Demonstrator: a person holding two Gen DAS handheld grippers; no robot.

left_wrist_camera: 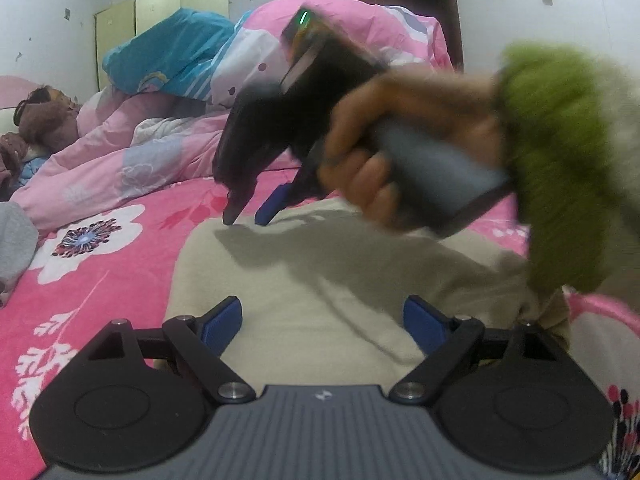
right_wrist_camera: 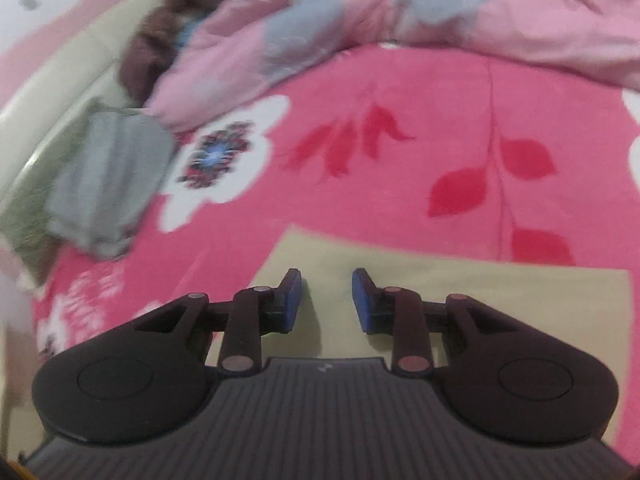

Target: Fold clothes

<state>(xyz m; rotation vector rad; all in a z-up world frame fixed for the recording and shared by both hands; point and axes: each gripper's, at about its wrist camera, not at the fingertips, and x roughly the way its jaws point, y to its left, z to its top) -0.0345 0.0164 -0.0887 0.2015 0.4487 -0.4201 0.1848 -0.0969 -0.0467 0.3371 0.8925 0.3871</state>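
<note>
A beige garment (left_wrist_camera: 320, 264) lies flat, folded into a rectangle, on the pink floral bedsheet (left_wrist_camera: 100, 288). My left gripper (left_wrist_camera: 322, 312) hovers over its near part, jaws wide open and empty. A hand (left_wrist_camera: 372, 168) in a green sleeve (left_wrist_camera: 560, 160) holds my right gripper (left_wrist_camera: 246, 220), tips pointing down at the garment's far left edge. In the right wrist view that gripper (right_wrist_camera: 327, 280) stands over the corner of the beige garment (right_wrist_camera: 480, 292), its blue pads (right_wrist_camera: 294, 292) a small gap apart with nothing between them.
A grey folded garment (right_wrist_camera: 108, 184) lies at the left side of the bedsheet (right_wrist_camera: 400, 120). A rumpled pink quilt (left_wrist_camera: 120, 152) and a blue quilt (left_wrist_camera: 168, 52) are heaped behind. Brown cloth (left_wrist_camera: 44, 116) lies at far left. A wardrobe (left_wrist_camera: 160, 12) stands at the wall.
</note>
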